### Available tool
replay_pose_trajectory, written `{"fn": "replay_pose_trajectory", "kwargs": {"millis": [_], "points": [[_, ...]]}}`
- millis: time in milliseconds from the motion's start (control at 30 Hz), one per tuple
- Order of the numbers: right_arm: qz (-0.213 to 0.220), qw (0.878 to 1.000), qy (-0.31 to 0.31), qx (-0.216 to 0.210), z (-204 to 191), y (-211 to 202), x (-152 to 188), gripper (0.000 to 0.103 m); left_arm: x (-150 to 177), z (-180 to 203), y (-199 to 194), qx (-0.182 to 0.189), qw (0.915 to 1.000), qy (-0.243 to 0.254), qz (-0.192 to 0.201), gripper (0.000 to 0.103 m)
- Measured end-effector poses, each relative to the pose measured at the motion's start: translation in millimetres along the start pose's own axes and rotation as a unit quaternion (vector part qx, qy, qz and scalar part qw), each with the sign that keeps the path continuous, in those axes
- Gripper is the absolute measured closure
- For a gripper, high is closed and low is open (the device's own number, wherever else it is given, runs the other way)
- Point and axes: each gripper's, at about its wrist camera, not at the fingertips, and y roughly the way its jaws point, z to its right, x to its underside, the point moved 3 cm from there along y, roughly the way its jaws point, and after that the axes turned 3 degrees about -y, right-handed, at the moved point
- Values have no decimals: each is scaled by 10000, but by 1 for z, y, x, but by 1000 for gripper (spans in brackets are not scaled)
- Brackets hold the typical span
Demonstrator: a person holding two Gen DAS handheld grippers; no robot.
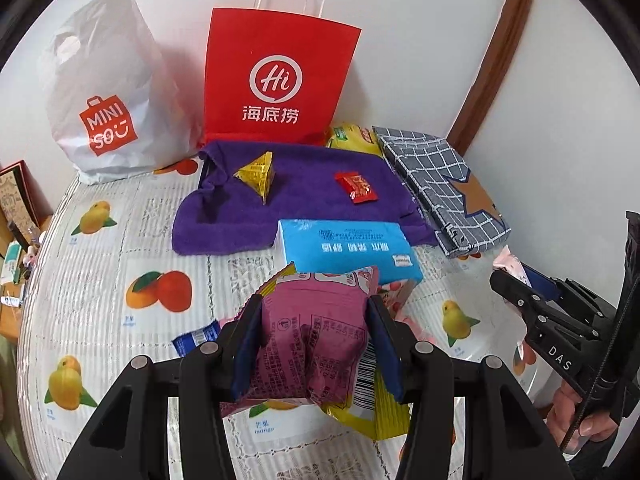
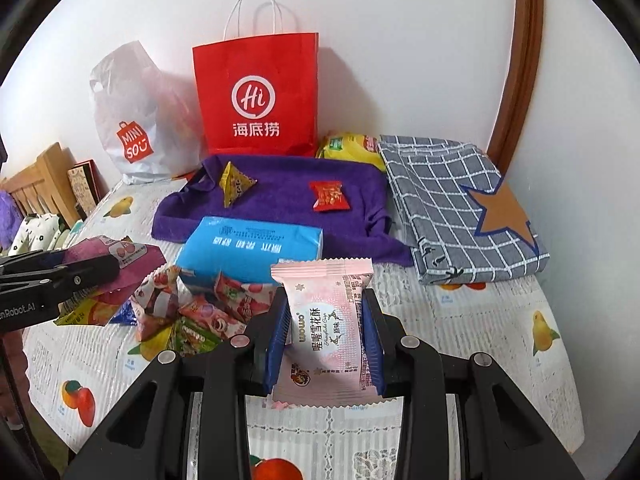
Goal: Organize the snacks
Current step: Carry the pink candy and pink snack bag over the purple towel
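My left gripper is shut on a magenta snack bag and holds it above the table; it also shows in the right wrist view. My right gripper is shut on a pink snack packet. A purple towel lies behind, bearing a yellow pyramid snack and a red candy packet. A pile of loose pink and green snack packets lies left of my right gripper.
A blue tissue pack lies in front of the towel. A red paper bag and a white Miniso bag stand against the wall. A folded grey checked cloth lies right, a yellow bag behind it.
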Motion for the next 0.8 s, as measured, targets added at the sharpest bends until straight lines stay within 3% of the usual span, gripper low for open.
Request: {"fn": "replay_pose_trajectory", "kwargs": {"millis": [500, 667, 800], "points": [[-62, 10000, 52, 49, 1, 15, -19, 68, -9, -1, 2, 161, 9998, 69, 68, 54], [129, 9999, -37, 42, 4, 8, -22, 68, -21, 0, 1, 130, 9999, 28, -43, 54], [169, 9998, -115, 31, 0, 11, -32, 68, -30, 1, 0, 146, 9996, 234, 114, 54]]}}
